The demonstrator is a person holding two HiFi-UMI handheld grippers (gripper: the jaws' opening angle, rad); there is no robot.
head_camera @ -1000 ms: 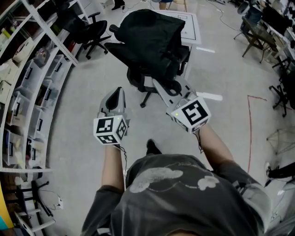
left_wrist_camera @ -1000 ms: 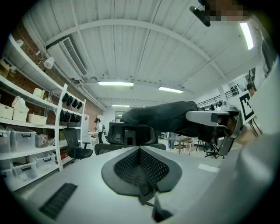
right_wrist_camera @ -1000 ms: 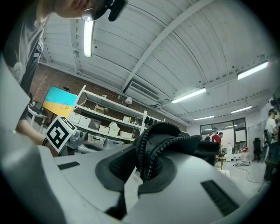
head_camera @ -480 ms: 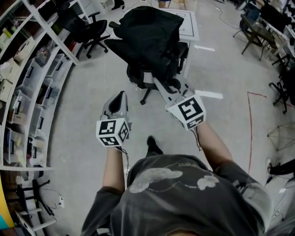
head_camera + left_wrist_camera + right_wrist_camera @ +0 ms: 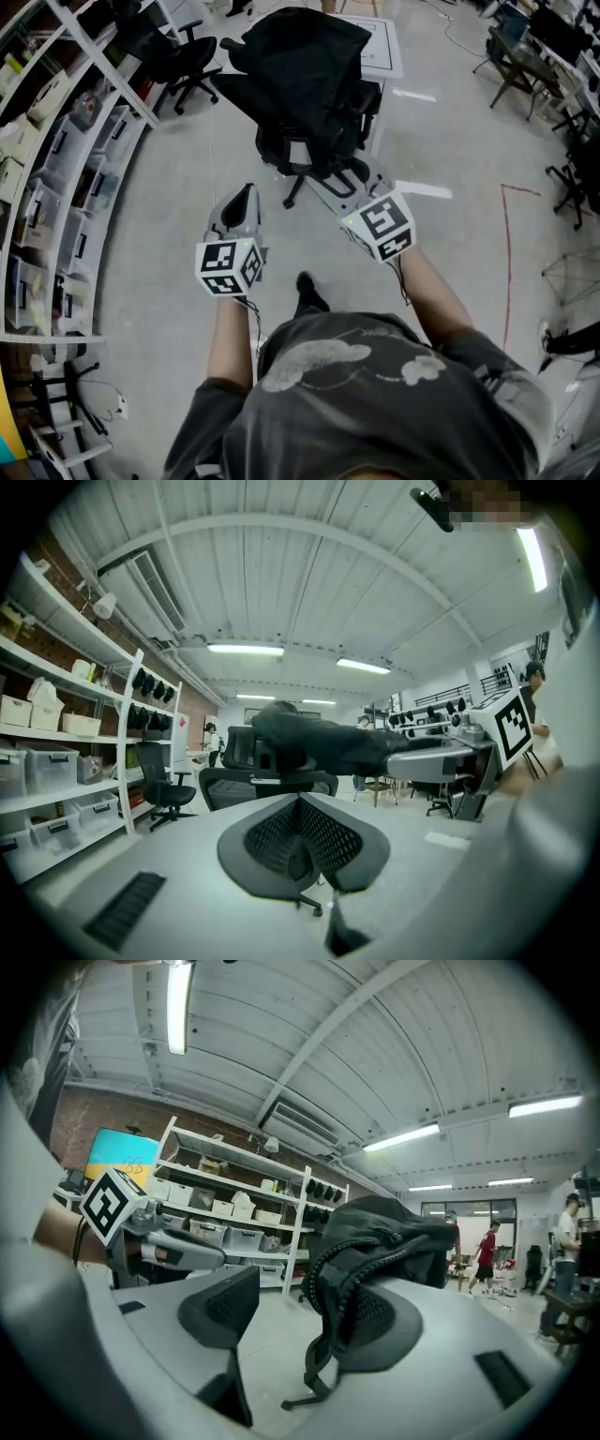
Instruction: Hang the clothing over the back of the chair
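A black jacket [image 5: 305, 66] lies draped over the back of a black office chair [image 5: 309, 155] at the top of the head view. My right gripper [image 5: 330, 183] reaches toward the chair's lower back. In the right gripper view its jaws [image 5: 291, 1316] are opening. The jacket's zipped hem [image 5: 394, 1232] hangs loose against the right pad [image 5: 375, 1321], and nothing pinches it. My left gripper [image 5: 246, 192] hovers left of the chair. Its pads [image 5: 302, 808] meet with nothing between them. The left gripper view shows the jacket [image 5: 328, 747] on the chair [image 5: 272, 782].
Shelving with storage bins [image 5: 66, 178] runs along the left. A second black office chair [image 5: 183, 61] stands beside it. Behind the chair is a white table [image 5: 386, 47]. A red line [image 5: 511, 262] marks the floor at right. People [image 5: 487, 1241] stand far off.
My right gripper has sunk a little and come away from the jacket's hem. The left gripper has shifted slightly. The jacket stays draped on the chair, which sits higher in the head view.
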